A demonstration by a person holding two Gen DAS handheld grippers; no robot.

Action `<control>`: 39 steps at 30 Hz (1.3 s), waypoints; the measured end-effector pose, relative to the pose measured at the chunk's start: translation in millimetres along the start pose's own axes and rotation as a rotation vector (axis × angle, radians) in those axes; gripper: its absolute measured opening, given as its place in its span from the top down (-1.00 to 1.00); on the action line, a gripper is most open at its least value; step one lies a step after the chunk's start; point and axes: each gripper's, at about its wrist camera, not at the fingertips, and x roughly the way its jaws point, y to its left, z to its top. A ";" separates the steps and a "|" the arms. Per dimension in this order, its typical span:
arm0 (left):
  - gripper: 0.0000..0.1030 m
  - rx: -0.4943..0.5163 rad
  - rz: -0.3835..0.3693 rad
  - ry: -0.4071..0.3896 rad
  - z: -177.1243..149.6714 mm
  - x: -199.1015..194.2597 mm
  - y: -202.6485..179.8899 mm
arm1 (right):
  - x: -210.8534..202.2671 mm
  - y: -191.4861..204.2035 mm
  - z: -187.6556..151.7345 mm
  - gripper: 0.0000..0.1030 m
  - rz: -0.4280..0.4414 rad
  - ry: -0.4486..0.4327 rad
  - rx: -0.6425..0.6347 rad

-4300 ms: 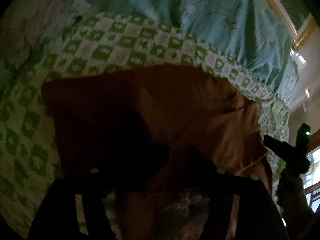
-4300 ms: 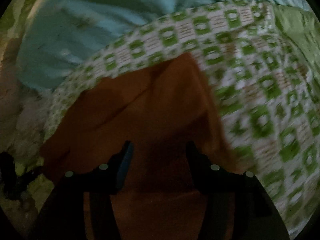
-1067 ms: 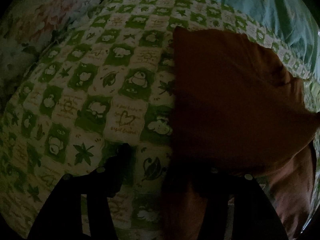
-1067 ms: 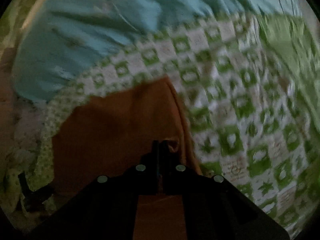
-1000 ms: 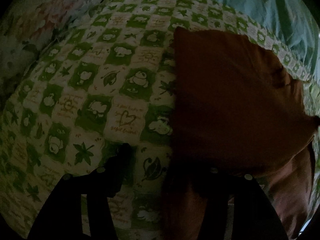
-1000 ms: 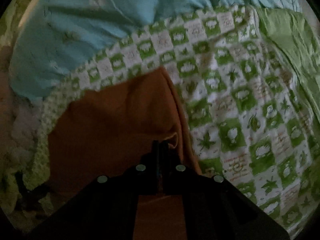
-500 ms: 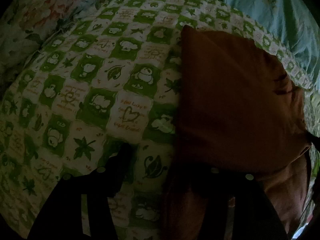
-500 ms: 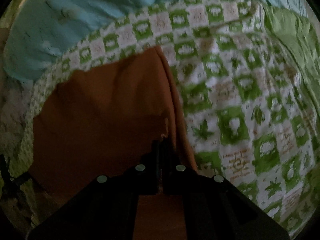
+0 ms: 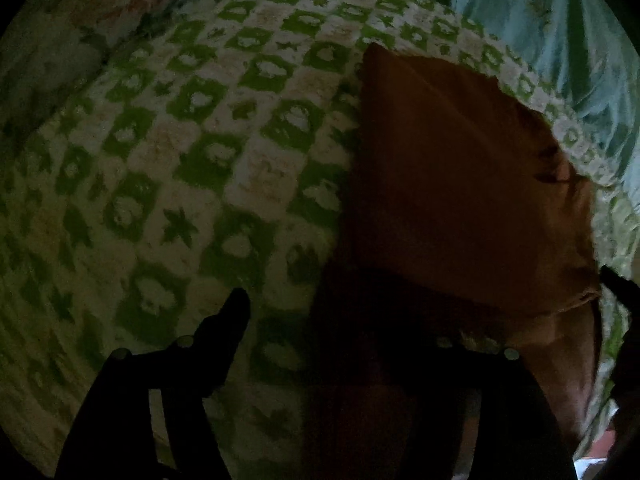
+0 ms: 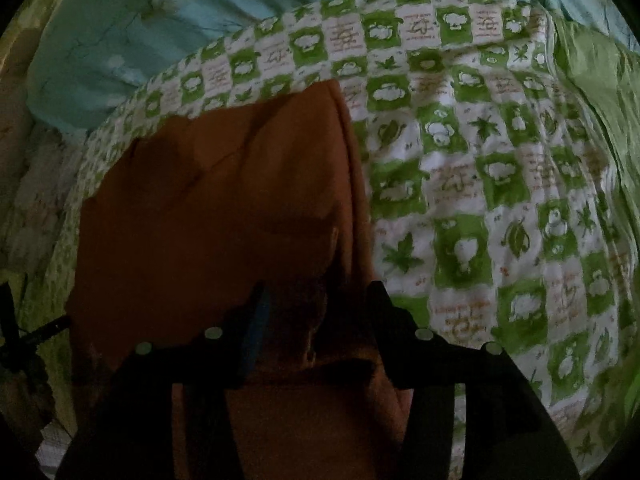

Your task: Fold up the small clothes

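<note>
Green-and-white checked quilt covers the bed and carries the task item. In the left wrist view, from 9 o'clock to 3 o'clock: bare quilt, then the left gripper with its jaws opening, one finger over the quilt and the other lost in shadow against the cloth; nothing appears pinched between them. The orange garment fills the 3 o'clock half, lying flat as a folded panel with a crisp straight edge toward 9 o'clock.

In the right wrist view the garment occupies the 9 o'clock half and centre, the quilt the 3 o'clock half. The right gripper has its jaws opening; a rumpled corner of the cloth lies between the fingers, and the pads appear to stand clear of it.

Handling judgement: the garment looks light, thin and limp, with no stiffness. It should crease easily and hold a fold only when laid flat. It is not fragile. Take hold at a corner or hem edge, pinching all layers together.
</note>
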 end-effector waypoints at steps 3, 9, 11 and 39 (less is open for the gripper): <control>-0.34 0.043 -0.032 0.017 -15.0 -11.7 -15.6 | -24.3 0.1 -17.5 0.00 0.015 -0.046 0.053; -0.45 0.107 -0.083 -0.001 -69.4 -70.3 -15.9 | -62.6 10.5 -58.0 0.00 0.043 -0.064 0.068; -0.45 0.121 -0.093 0.009 -88.2 -83.6 -15.9 | -74.6 12.3 -71.6 0.00 0.076 -0.070 0.072; -0.15 0.030 -0.350 0.269 -306.1 -277.5 -92.7 | -147.1 -43.2 -220.6 0.00 0.098 -0.009 0.140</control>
